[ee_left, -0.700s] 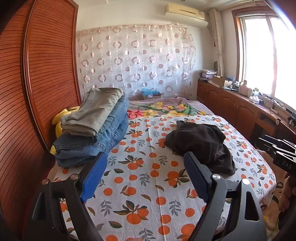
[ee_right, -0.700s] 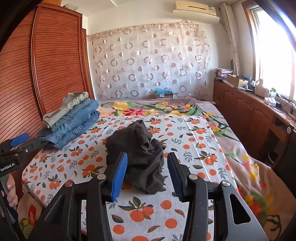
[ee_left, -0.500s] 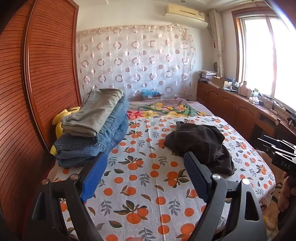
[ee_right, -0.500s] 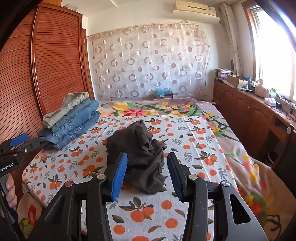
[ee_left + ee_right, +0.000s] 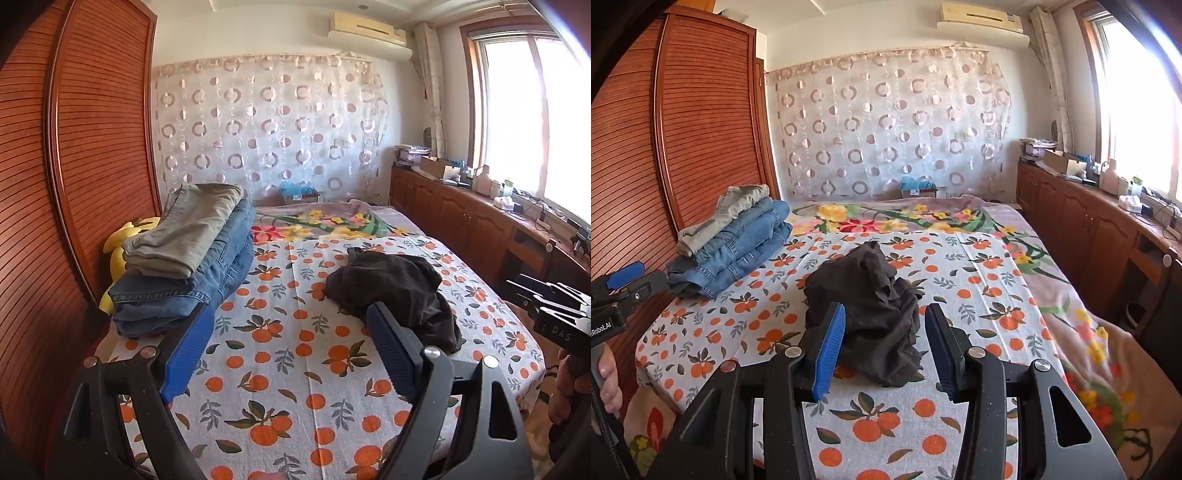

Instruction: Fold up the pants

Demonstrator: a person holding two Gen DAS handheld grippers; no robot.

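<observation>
A crumpled dark brown pair of pants (image 5: 871,310) lies heaped on the orange-print bed sheet (image 5: 295,369), apart from a folded stack of jeans (image 5: 184,273). I hold my left gripper (image 5: 288,354) and right gripper (image 5: 884,350) above the bed, fingers spread, gripping nothing.

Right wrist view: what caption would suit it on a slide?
Open right gripper poised before crumpled dark brown pants on the orange-print bedsheet, beside a stack of folded blue jeans and khaki trousers.
</observation>
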